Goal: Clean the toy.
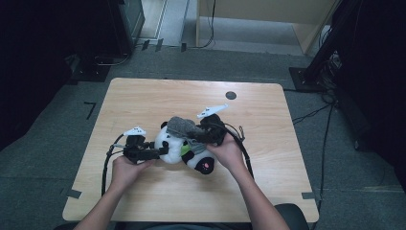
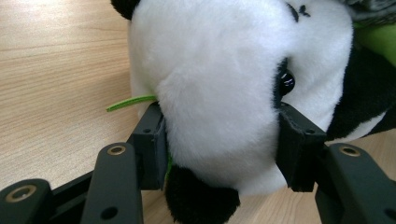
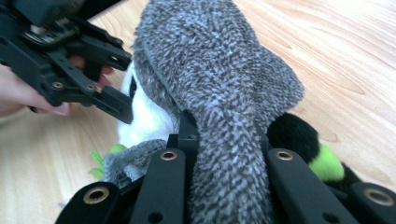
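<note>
Near the front edge of the tabletop (image 1: pixel 143 96), the person's forearms come in and each hand holds a gripper. The left gripper (image 1: pixel 160 151) has its fingers (image 2: pixel 152 144) spread wide around the white head of a toy panda (image 1: pixel 184 146), pressing into the plush on both sides, so it holds the toy steady. The panda lies on its side near the middle of the tabletop, slightly toward the front edge. Beyond it, the right gripper (image 1: pixel 194 134) has its fingers (image 3: pixel 170 175) closed narrow on a strip of a grey knitted scarf (image 1: pixel 179 125), which drapes over the panda's head and neck. The work looks partway through: both grips are made and the scarf lies on the toy, but whether it is going on or coming off cannot be told. A green leaf (image 2: pixel 130 101) sticks out by the panda's mouth.
</note>
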Demonstrator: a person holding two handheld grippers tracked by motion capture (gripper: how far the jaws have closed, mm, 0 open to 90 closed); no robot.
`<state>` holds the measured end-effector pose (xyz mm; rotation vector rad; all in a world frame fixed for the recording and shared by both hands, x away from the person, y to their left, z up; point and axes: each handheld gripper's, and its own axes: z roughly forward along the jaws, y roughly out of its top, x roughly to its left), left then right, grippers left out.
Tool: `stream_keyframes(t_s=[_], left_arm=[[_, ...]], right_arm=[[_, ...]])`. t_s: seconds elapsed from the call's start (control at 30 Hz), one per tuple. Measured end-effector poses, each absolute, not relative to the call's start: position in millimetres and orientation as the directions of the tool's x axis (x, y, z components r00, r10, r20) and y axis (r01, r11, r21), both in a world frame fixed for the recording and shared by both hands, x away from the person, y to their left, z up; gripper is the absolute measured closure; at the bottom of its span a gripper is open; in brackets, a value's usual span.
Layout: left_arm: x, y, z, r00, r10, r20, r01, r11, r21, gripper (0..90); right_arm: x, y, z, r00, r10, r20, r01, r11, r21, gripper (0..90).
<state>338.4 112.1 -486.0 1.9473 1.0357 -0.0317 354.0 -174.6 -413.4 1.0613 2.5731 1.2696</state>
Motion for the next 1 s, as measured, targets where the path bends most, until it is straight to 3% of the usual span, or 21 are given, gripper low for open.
stream_keyframes(t_s=[0.2, 0.37, 0.67, 1.0], left_arm=[[340.8, 111.8, -484.9, 0.633, 0.653, -0.415, 0.691, -0.235, 0.684, 44.5], [343.9, 110.6, -482.7, 0.630, 0.657, -0.414, 0.697, -0.243, 0.675, 44.6], [340.2, 107.1, -480.8, 0.623, 0.672, -0.400, 0.696, -0.244, 0.675, 44.4], [327.4, 99.9, -474.9, 0.642, 0.679, -0.356, 0.651, -0.237, 0.721, 44.5]], right_arm=[[345.0, -189.8, -405.5, -0.754, 0.636, 0.165, 0.521, 0.426, 0.740, 77.5], [347.2, -211.9, -403.2, -0.703, 0.670, 0.240, 0.578, 0.340, 0.742, 77.7], [341.1, -228.0, -376.7, -0.688, 0.687, 0.233, 0.528, 0.253, 0.811, 77.7], [345.4, -171.4, -374.5, -0.759, 0.627, 0.174, 0.478, 0.356, 0.803, 77.5]])
